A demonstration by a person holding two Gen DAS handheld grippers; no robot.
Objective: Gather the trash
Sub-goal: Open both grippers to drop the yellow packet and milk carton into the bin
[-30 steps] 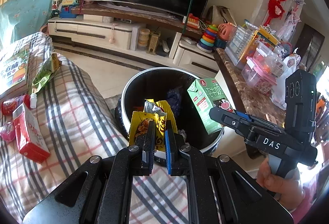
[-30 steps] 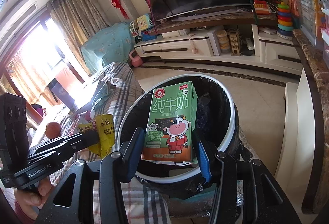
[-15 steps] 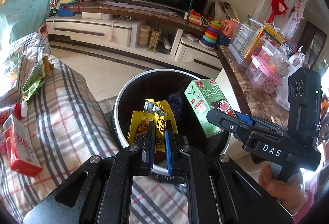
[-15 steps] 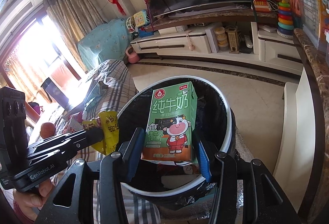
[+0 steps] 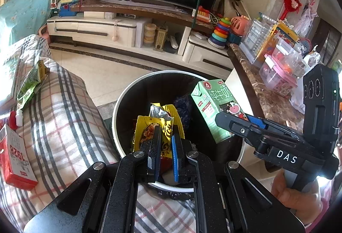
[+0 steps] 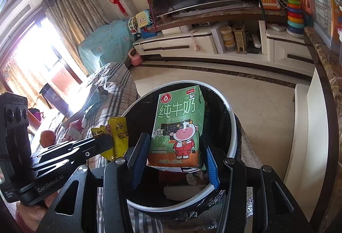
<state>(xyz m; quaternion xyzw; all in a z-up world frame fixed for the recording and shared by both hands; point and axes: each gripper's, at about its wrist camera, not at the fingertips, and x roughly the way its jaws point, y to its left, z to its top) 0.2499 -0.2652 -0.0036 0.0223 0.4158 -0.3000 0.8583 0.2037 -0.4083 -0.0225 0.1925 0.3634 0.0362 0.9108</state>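
left claw (image 5: 165, 143) clenched on yellow snack wrapper (image 5: 157, 124), over near rim of trash bin (image 5: 128, 92) | right claw (image 6: 174, 154) grasping green milk carton (image 6: 178, 124), upright over bin opening | red box (image 5: 15, 158) on plaid sofa (image 5: 64, 115) beside bin

milk carton (image 6: 178, 126): green, white lettering, cartoon cow in red, orange band at the bottom
snack wrapper (image 5: 158, 126): yellow, silver inside, red print
trash bin (image 5: 136, 92): white rim, black liner
left gripper (image 5: 165, 143): black, one blue pad
right gripper (image 6: 173, 158): black, blue pads
blanket (image 5: 64, 117): cream plaid, grey and red stripes
red box (image 5: 15, 160): red with a white panel
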